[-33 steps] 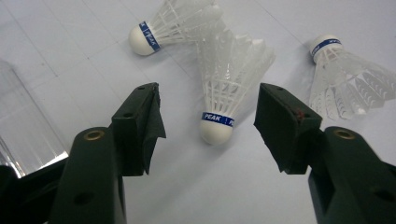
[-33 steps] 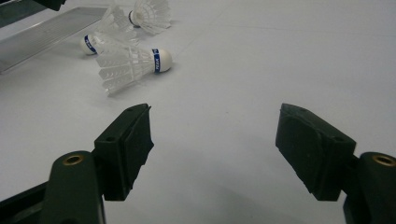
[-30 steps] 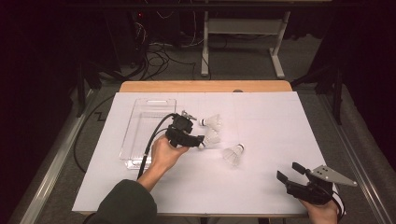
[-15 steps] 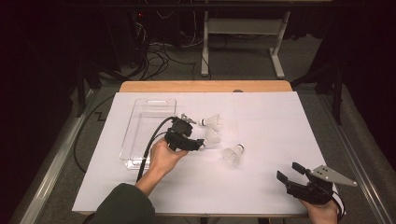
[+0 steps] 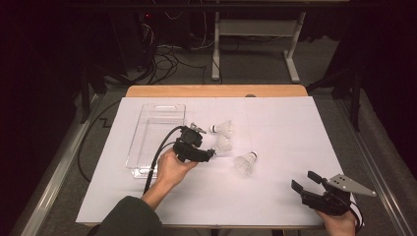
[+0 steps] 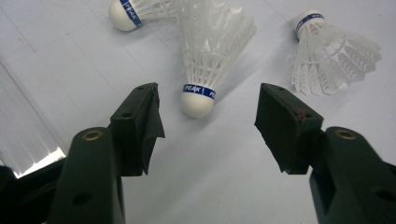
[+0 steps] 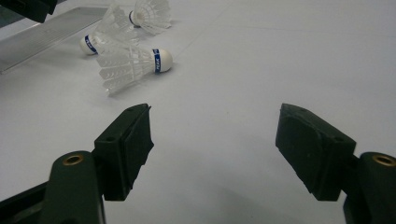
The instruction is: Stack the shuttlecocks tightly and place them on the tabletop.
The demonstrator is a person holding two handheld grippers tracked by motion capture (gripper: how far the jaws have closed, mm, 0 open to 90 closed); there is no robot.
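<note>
Three white feather shuttlecocks lie on the white table cover. In the high view they are a far one, a middle one and a near one. My left gripper is open and points right at the middle shuttlecock. The round cork sits just between the jaw tips, and neither pad touches it. The other two shuttlecocks lie beyond it on either side. My right gripper rests open at the front right, with nothing between its fingers. The shuttlecocks lie well ahead of it.
A clear plastic tray stands left of the shuttlecocks, close behind my left hand. It is seen as a shiny strip in the right gripper view. The wooden table edge runs along the back, with cables and a stand on the floor beyond.
My left gripper has edged slightly to the right, toward the middle shuttlecock. The right gripper and the shuttlecocks have stayed where they were.
</note>
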